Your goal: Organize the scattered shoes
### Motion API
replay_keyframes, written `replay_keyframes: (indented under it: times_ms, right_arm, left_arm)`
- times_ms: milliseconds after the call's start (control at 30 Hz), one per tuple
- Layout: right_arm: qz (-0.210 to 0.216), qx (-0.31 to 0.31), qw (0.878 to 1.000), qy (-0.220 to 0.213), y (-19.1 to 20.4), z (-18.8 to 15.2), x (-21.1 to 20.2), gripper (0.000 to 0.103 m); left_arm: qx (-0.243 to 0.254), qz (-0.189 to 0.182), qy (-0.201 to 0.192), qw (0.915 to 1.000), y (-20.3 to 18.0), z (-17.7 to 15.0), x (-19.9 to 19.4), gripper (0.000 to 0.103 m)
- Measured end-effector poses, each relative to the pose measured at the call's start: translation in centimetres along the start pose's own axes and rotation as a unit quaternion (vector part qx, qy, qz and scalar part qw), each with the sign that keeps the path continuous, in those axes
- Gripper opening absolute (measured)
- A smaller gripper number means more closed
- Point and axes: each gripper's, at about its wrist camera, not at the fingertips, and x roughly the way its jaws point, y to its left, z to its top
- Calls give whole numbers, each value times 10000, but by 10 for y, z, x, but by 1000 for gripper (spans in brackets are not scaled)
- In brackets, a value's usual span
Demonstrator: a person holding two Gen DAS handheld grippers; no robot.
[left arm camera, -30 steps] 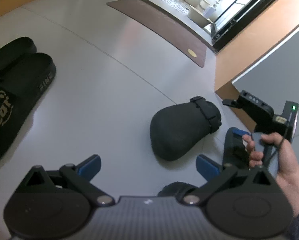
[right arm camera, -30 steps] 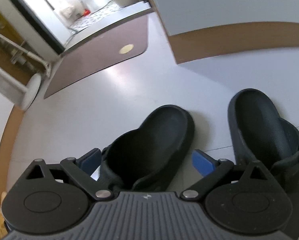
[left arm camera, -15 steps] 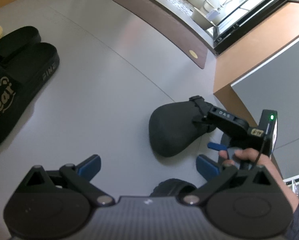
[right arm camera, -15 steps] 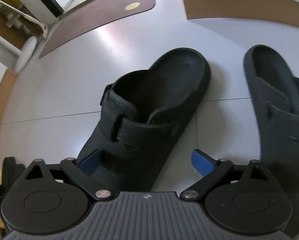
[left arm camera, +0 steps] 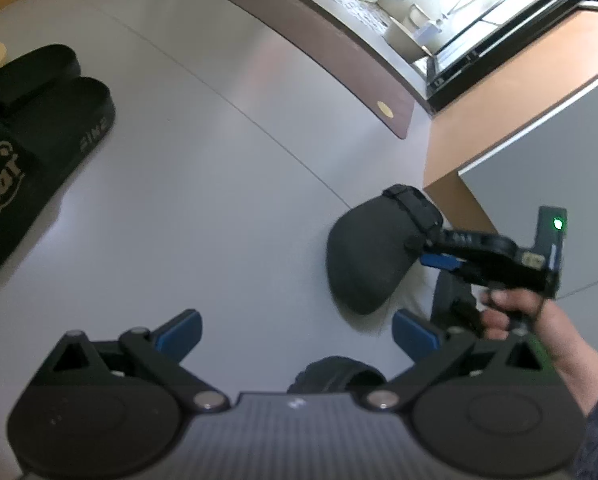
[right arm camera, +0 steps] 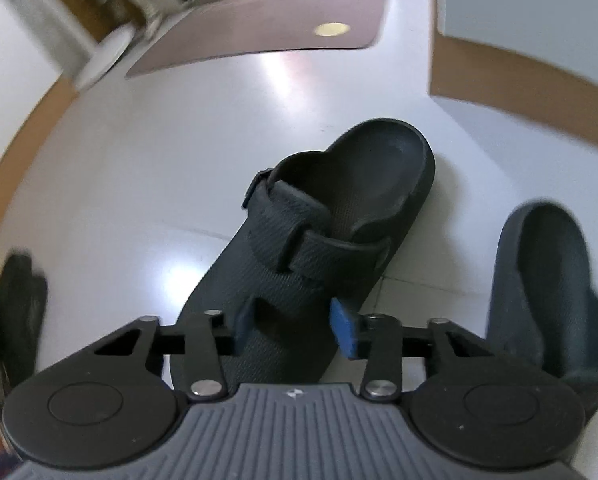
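Observation:
A black strapped clog (right arm camera: 331, 216) lies on the pale floor with its heel away from me. My right gripper (right arm camera: 293, 330) is shut on the clog's front upper, one blue pad on each side. The left wrist view shows the same clog (left arm camera: 363, 256) with the right gripper (left arm camera: 439, 260) on it, held by a person's hand (left arm camera: 511, 312). Its twin clog (right arm camera: 547, 288) stands to the right. My left gripper (left arm camera: 295, 330) hangs open above the floor, and a dark shoe (left arm camera: 335, 372) shows low between its fingers.
Two black slides (left arm camera: 39, 152), one printed "Bear", lie at the left. A brown mat (left arm camera: 331, 52) lies before a bright doorway. A wall corner with a brown skirting (left arm camera: 459, 148) stands close behind the clogs. Open floor lies in the middle.
The right gripper's jaws went from wide open to shut on the clog's front. It rolled and drew back, so more of the clog shows. The left gripper kept still.

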Motion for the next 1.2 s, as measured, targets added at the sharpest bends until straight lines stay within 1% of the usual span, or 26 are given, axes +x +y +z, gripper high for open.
replay_keyframes:
  times_ms: [33, 67, 100, 133, 167, 200, 233, 267, 300, 367, 400, 533, 700, 800, 833, 900, 1000, 1100, 1200]
  right_arm:
    - [-158, -251, 9995, 91, 3, -1, -2, 5]
    - [-408, -543, 9975, 205, 8, -2, -2, 5]
    - [-520, -655, 9961, 265, 9, -4, -3, 6]
    - [-526, -553, 9967, 273, 8, -5, -3, 8]
    - [-515, -390, 9976, 268, 6, -7, -4, 18]
    - [-504, -226, 9981, 262, 4, -8, -5, 30]
    - [-429, -45, 9989, 160, 4, -9, -7, 64]
    - [-317, 148, 9994, 1, 4, -11, -10, 89]
    - [-204, 341, 9991, -158, 4, -12, -14, 94]
    - [-171, 570, 9973, -424, 9, -14, -19, 95]
    - [-154, 645, 9969, -428, 10, -13, -18, 95]
    - [-53, 935, 9951, -329, 9, -7, -7, 95]
    - [-309, 1370, 9899, -216, 5, 3, 21, 95]
    - [-327, 1281, 9912, -32, 2, 3, 33, 92]
    - [-243, 1237, 9920, -8, 0, 3, 32, 85]
    - [-110, 1127, 9935, 54, -3, 3, 33, 82]
    - [-223, 873, 9958, 168, -2, 1, 29, 79]
    - [-352, 803, 9950, 470, 0, 7, 26, 76]
    - [-415, 861, 9913, 900, -4, 14, 27, 75]
  left_arm:
    - [-21, 6, 6, 10000, 1, 0, 0, 102]
    - [-64, 4, 19, 10000, 3, 0, 1, 102]
    - [-98, 2, 29, 9999, 4, 0, 2, 102]
    - [-111, -9, 37, 9999, 4, -1, 3, 102]
    - [-125, -38, 53, 9999, 4, -1, 4, 102]
    - [-134, -62, 66, 9999, 3, -2, 5, 102]
    - [-119, -70, 78, 9999, 2, -2, 6, 102]
    - [-71, -86, 111, 9999, 0, -2, 8, 102]
    - [-26, -98, 139, 9999, -1, -3, 9, 102]
    - [8, -75, 132, 9999, -1, -3, 7, 102]
    - [9, -57, 119, 9999, 0, -3, 6, 102]
    - [-97, 4, 98, 9999, 4, -2, 5, 102]
    - [-40, 79, 103, 9999, 4, -2, 5, 102]
    - [-79, 175, 76, 9998, 4, 0, 5, 102]
    - [-88, 186, 70, 9998, 4, 0, 5, 102]
    - [-130, 232, 47, 9996, 5, -1, 5, 102]
    - [-143, 225, 102, 9996, 4, -3, 8, 102]
    - [-100, 188, 150, 9997, -1, -5, 10, 102]
    - [-38, 149, 151, 9998, -6, -6, 9, 102]
